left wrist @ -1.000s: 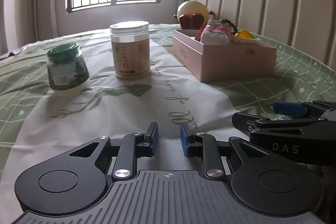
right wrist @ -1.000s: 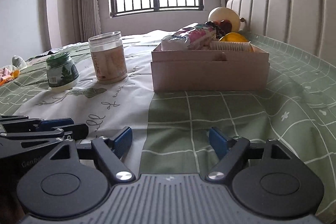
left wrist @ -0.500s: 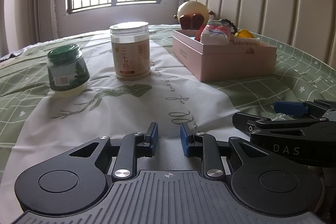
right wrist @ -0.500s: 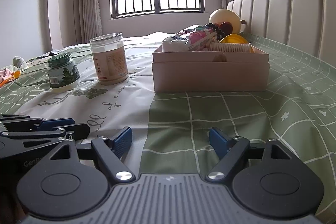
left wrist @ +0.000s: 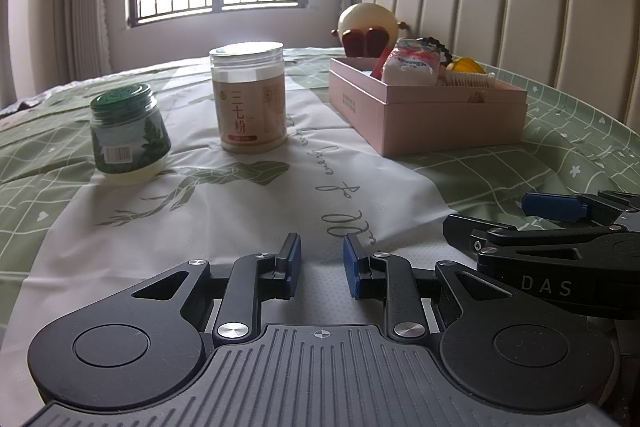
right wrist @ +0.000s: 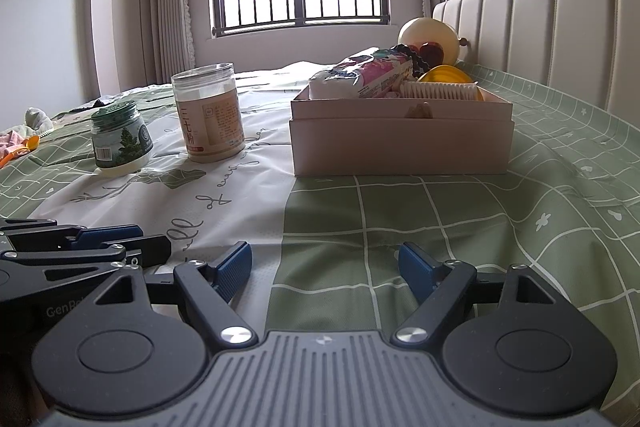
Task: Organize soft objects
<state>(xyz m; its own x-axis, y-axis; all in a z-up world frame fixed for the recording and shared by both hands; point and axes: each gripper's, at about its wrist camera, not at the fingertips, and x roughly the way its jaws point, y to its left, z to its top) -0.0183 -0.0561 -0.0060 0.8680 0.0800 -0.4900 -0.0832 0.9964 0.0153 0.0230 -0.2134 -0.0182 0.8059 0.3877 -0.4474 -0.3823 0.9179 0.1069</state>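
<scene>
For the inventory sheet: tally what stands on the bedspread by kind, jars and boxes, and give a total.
Jars: 2, the green-lidded jar and the clear-lidded powder jar.
Boxes: 1, the pink box, open and filled with packets.
Total: 3.

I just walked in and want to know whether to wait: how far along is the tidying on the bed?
Done, apparently: the pink box already holds a tissue pack and other small items. In hand: nothing; the left gripper and right gripper both sit empty, low over the bedspread. Left: the green jar and the clear jar stand outside the box.
</scene>
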